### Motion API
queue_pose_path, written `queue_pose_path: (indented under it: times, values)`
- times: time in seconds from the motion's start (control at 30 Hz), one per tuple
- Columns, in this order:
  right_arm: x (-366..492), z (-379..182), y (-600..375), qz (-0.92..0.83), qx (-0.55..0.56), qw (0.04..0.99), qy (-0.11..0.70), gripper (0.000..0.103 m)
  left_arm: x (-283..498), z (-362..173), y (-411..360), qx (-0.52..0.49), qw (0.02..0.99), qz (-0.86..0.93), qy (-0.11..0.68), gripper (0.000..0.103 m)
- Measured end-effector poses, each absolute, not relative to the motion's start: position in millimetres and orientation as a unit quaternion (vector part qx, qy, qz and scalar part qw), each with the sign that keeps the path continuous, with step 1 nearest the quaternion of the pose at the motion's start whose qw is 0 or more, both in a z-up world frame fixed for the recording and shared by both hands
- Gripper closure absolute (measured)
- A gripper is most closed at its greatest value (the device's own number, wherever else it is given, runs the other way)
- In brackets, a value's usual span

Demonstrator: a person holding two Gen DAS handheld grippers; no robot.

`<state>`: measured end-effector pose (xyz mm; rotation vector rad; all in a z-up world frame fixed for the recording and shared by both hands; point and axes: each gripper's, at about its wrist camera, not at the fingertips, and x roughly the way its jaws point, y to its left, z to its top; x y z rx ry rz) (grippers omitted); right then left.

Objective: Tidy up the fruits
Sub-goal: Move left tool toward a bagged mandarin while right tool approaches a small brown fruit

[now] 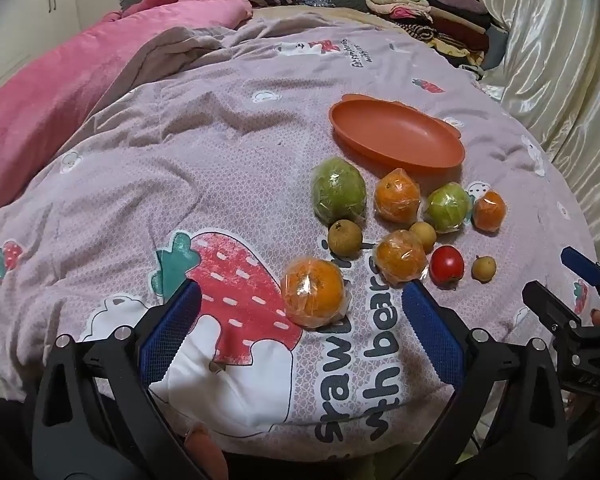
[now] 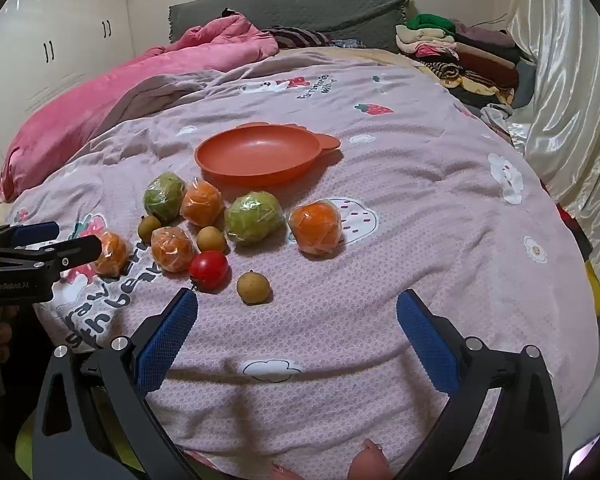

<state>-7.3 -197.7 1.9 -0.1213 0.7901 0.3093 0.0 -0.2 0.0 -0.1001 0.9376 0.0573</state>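
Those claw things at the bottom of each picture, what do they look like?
Each gripper, left and right, is a black plastic fork with silver bolts. Its two fingers carry blue textured pads. The left gripper's side bears small white lettering.

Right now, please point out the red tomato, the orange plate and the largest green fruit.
red tomato (image 2: 209, 268), right wrist view, centre of its skin.
orange plate (image 2: 260, 148), right wrist view, bare inner floor.
largest green fruit (image 1: 339, 191), left wrist view, wrapped middle.

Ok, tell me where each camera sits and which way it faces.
Left wrist: on the left gripper, angled down at the quilt; its open fingers and the right gripper show.
Right wrist: on the right gripper, angled down likewise; its open fingers and the left gripper show.
Shared: orange dish, wrapped fruits, red tomato.
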Motion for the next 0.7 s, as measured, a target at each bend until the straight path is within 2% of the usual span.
queue_pose_path:
  times: [0.7]
  values:
    - [-5.0,2.2,-196.3,0.160,-0.053,0.905,0.391,0.004,-1.1,0.5,-0.5,-0.047,0.890,0.029,0.453,0.008]
